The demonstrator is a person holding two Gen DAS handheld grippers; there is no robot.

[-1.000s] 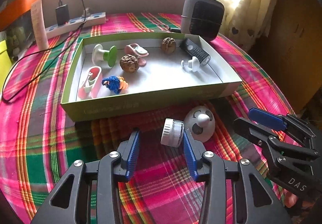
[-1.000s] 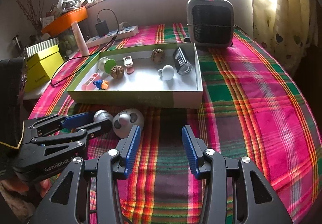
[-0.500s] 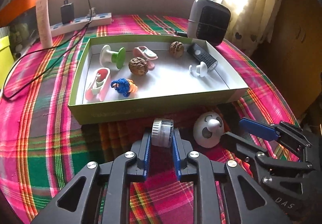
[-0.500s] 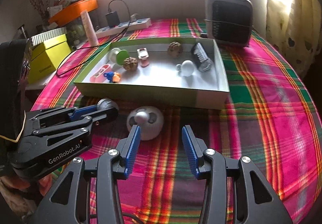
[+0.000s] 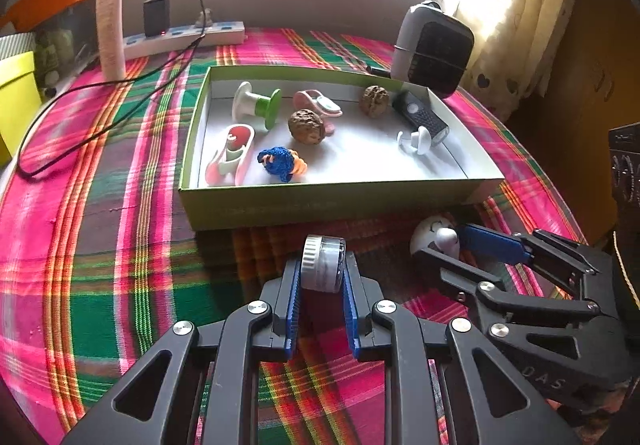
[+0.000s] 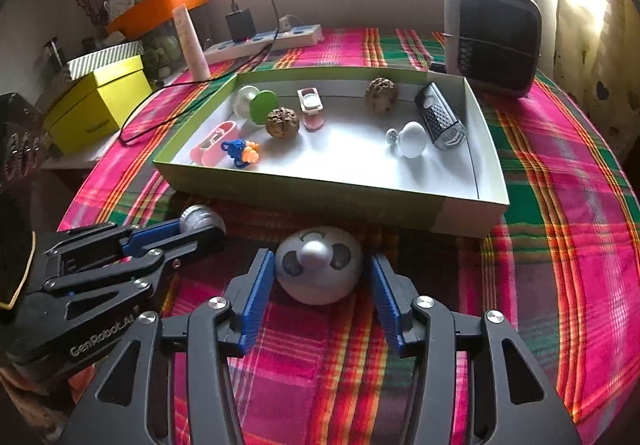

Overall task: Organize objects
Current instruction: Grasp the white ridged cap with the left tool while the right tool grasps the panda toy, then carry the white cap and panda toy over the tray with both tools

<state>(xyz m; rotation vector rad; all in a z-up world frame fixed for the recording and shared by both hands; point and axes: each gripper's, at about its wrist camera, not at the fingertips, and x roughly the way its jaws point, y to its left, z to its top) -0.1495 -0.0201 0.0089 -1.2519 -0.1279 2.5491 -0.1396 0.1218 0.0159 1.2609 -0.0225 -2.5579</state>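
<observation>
The left tool is clamped on a small ridged-cap jar, ready, I judge, to carry it into the green box just beyond. The right tool, jaws just widened, straddles the white panda-faced ball on the tabletop — not yet gripping. The tools read "GenRobot.AI" and "DAS"
</observation>
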